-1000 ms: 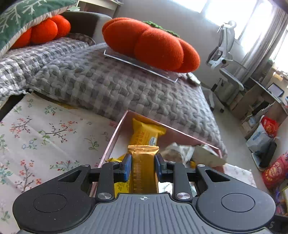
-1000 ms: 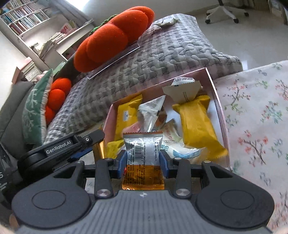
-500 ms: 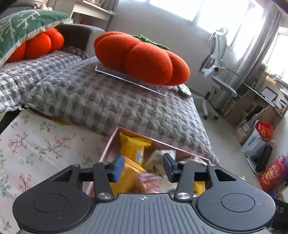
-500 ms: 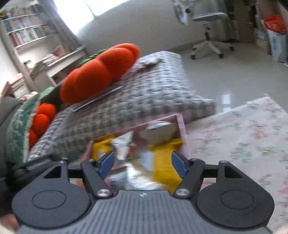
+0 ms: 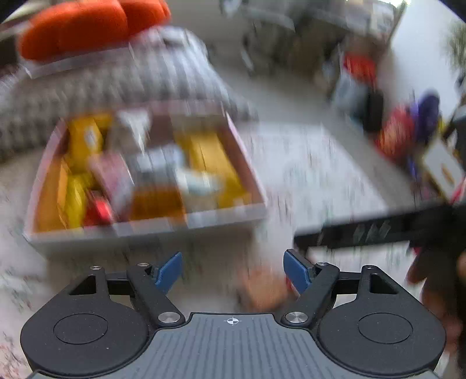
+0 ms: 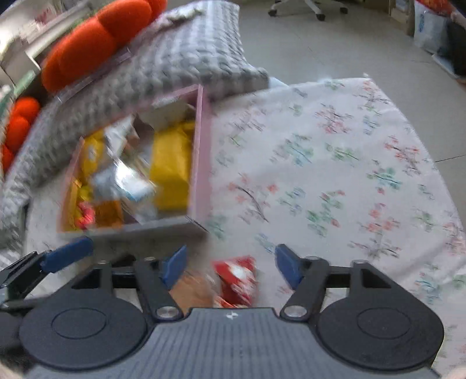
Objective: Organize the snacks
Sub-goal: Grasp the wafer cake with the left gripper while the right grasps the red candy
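A pink box (image 5: 227, 214) (image 6: 201, 163) holds several snack packets, mostly yellow and orange, on the floral cloth (image 6: 335, 175). My left gripper (image 5: 233, 269) is open and empty, held back from the box's near wall, with a blurred orange packet (image 5: 262, 288) on the cloth below its jaws. My right gripper (image 6: 228, 266) is open and empty over a red packet (image 6: 237, 277) and a brown packet (image 6: 192, 288) on the cloth. The left gripper's blue finger (image 6: 68, 253) shows at the left of the right wrist view. Both views are motion-blurred.
A grey quilted cushion (image 6: 180, 58) with orange plush pillows (image 6: 96, 38) lies behind the box. The right gripper's dark finger (image 5: 378, 230) crosses the left wrist view at right. Snack bags (image 5: 393, 134) stand on the floor far right. An office chair (image 6: 303, 5) stands beyond.
Both grippers opened, dropped their packets into the box, and pulled back toward me. They now hang over the cloth in front of the box.
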